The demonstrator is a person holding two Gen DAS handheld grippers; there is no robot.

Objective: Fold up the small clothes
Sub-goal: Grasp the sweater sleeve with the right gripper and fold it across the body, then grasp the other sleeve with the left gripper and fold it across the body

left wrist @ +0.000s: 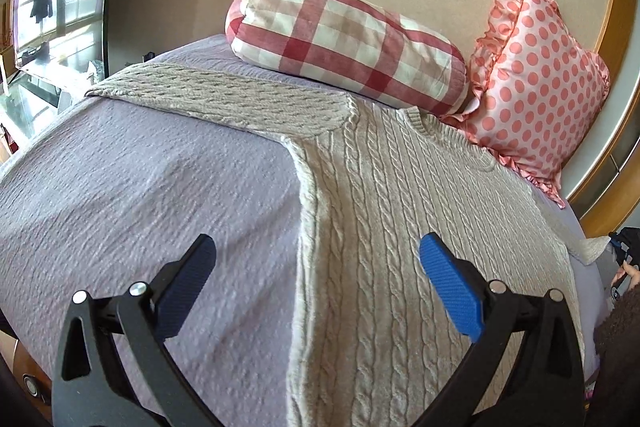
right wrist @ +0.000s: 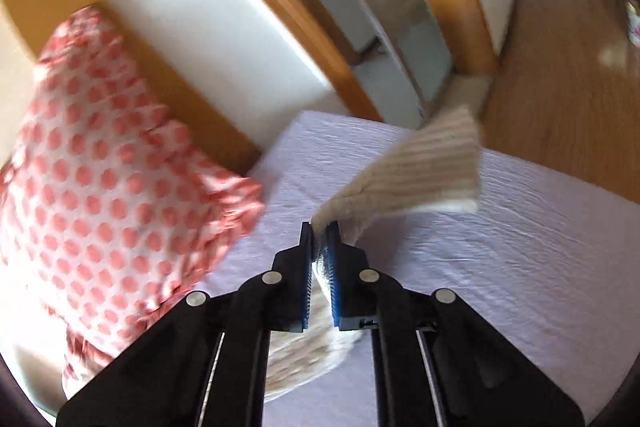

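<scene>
A beige cable-knit sweater (left wrist: 400, 227) lies flat on the lavender bed cover (left wrist: 140, 187), its left sleeve (left wrist: 224, 99) stretched out to the left. My left gripper (left wrist: 316, 267) is open and empty, hovering over the sweater's left side edge. My right gripper (right wrist: 320, 231) is shut on the sweater's right sleeve (right wrist: 420, 171) and holds its ribbed cuff lifted above the bed cover (right wrist: 520, 247). The right gripper also shows at the far right edge of the left wrist view (left wrist: 624, 247).
A red-and-white checked bolster (left wrist: 344, 43) and a pink polka-dot pillow (left wrist: 536, 83) lie at the head of the bed against the wall. The polka-dot pillow (right wrist: 100, 179) is just left of my right gripper. A wooden floor (right wrist: 560, 67) lies beyond the bed's edge.
</scene>
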